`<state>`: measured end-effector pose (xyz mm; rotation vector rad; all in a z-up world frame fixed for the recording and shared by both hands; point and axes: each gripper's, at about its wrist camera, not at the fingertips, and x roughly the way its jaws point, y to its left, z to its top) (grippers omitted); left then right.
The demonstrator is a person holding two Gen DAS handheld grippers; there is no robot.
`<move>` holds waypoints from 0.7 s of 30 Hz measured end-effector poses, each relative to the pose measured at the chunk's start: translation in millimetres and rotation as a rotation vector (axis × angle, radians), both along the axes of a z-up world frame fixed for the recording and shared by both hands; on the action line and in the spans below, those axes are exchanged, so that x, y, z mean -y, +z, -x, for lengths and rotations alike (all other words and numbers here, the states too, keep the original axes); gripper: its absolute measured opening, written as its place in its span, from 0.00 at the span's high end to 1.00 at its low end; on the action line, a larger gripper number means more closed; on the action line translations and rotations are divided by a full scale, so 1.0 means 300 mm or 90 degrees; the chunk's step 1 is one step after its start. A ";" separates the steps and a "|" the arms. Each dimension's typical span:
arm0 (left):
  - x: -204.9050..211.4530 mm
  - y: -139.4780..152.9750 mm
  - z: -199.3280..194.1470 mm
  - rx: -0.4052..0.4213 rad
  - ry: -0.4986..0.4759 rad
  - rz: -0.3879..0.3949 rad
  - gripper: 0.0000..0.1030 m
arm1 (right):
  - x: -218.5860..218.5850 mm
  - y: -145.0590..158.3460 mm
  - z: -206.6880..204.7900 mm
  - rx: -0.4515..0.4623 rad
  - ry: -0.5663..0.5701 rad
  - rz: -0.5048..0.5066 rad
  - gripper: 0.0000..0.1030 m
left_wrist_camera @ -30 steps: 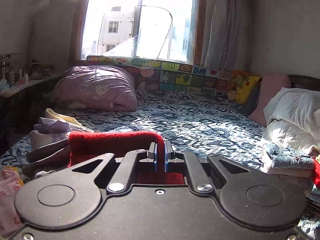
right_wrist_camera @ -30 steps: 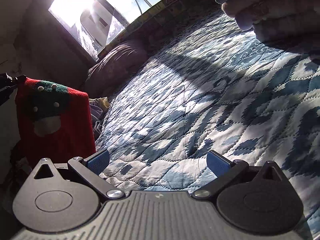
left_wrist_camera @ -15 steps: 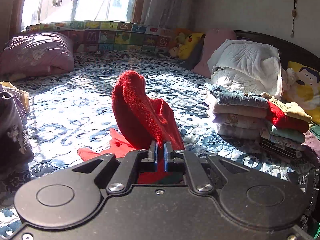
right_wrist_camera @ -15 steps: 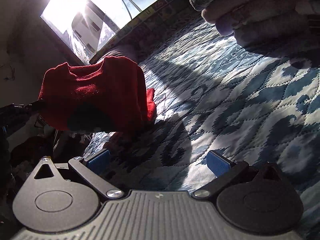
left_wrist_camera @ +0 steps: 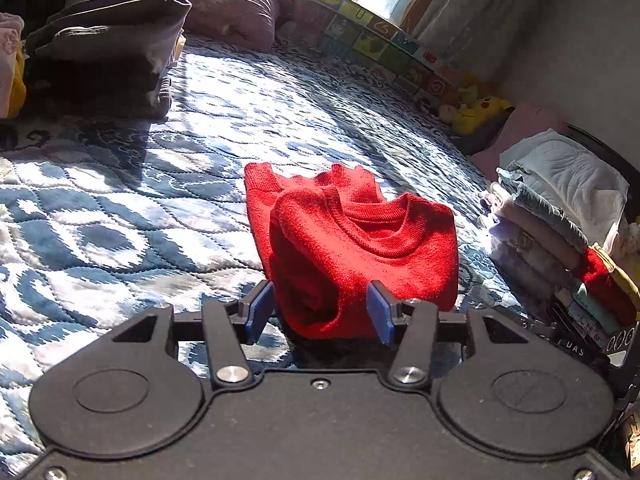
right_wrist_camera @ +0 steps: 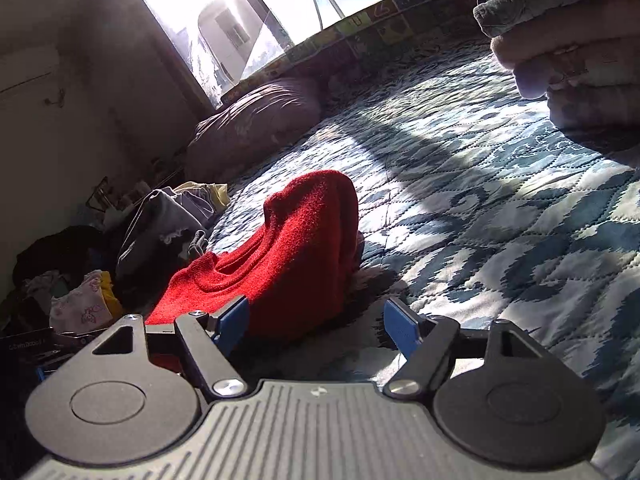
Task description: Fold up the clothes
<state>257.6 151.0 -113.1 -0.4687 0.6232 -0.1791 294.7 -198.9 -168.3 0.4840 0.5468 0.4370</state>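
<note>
Left wrist view: left tool [left_wrist_camera: 318, 310] wide open, gripping nothing, blue pads on either side of the near edge of the sweater [left_wrist_camera: 356, 240]. Sweater in a rumpled heap on the bed [left_wrist_camera: 120, 216], collar up, at 12 o'clock from the tool. Right wrist view: right tool [right_wrist_camera: 316, 326] also wide open and empty, sweater [right_wrist_camera: 296, 256] at 11 o'clock, just beside the left pad. Folded stack [left_wrist_camera: 552, 232] at 3 o'clock. Step in hand, probably: garment laid down, not yet spread. Next move calls for taking two edges and pulling flat before folding; thick knit likely to bunch.
</note>
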 end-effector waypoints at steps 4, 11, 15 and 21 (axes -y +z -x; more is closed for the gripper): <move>-0.022 -0.028 -0.036 0.013 0.039 0.045 0.51 | -0.012 -0.002 -0.084 0.016 -0.018 -0.011 0.32; -0.038 -0.081 -0.152 0.025 0.055 0.092 0.51 | -0.039 -0.014 -0.198 0.025 -0.030 -0.034 0.32; -0.062 -0.122 -0.168 0.043 0.057 0.122 0.53 | -0.079 -0.018 -0.225 0.043 -0.003 -0.008 0.37; -0.035 -0.111 -0.162 0.079 0.021 0.094 0.88 | -0.121 -0.033 -0.218 0.052 0.032 0.011 0.82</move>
